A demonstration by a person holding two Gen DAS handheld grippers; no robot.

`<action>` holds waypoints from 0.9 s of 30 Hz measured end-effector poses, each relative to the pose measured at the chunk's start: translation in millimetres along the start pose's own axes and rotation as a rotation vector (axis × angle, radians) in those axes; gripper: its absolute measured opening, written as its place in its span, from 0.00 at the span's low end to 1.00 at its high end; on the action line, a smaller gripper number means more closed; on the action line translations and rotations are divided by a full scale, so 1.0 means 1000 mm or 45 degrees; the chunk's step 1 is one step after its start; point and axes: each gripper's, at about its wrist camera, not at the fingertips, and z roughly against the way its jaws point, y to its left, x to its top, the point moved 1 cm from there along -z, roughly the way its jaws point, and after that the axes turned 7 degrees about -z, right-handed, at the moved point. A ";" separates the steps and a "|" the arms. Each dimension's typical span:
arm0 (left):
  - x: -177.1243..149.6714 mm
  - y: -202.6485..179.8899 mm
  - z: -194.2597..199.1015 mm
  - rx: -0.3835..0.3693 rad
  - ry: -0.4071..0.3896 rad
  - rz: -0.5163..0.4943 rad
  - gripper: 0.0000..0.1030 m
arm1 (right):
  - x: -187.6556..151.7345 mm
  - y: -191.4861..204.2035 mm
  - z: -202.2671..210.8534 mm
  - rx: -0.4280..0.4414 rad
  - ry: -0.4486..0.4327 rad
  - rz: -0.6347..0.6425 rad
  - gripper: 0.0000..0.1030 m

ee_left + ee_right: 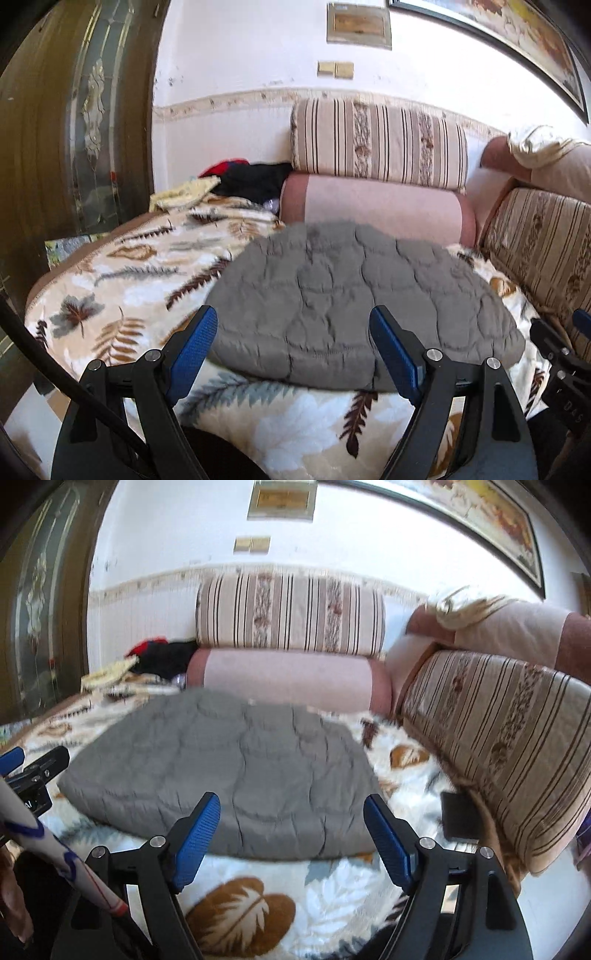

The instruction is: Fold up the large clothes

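A grey quilted garment (pixel 354 302) lies folded into a compact block on the leaf-patterned blanket (pixel 122 266); it shows in the right wrist view too, as the grey garment (pixel 229 775). My left gripper (pixel 293 354) hovers above its near edge, jaws wide open, nothing between the blue pads. My right gripper (pixel 291 834) hangs over the near right part of the garment, also open and empty. Each gripper's tip appears at the edge of the other's view: the right gripper (pixel 569 339) and the left gripper (pixel 26 768).
Striped cushions (pixel 376 140) and a pink bolster (pixel 376 206) line the back; another striped cushion (pixel 509 746) runs along the right. Red, black and yellow clothes (pixel 240 177) are piled at the back left. A dark flat object (pixel 460 819) lies on the blanket at right. A wooden door (pixel 74 110) stands left.
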 end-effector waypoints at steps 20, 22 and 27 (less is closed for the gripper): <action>0.046 0.011 0.023 0.089 -0.176 0.001 0.89 | 0.056 0.035 0.026 0.125 -0.213 -0.072 0.89; 0.045 0.009 0.021 0.104 -0.160 -0.017 0.95 | 0.053 0.033 0.023 0.123 -0.198 -0.075 0.89; 0.045 0.005 0.016 0.142 -0.128 -0.050 0.98 | 0.051 0.027 0.016 0.112 -0.166 -0.096 0.89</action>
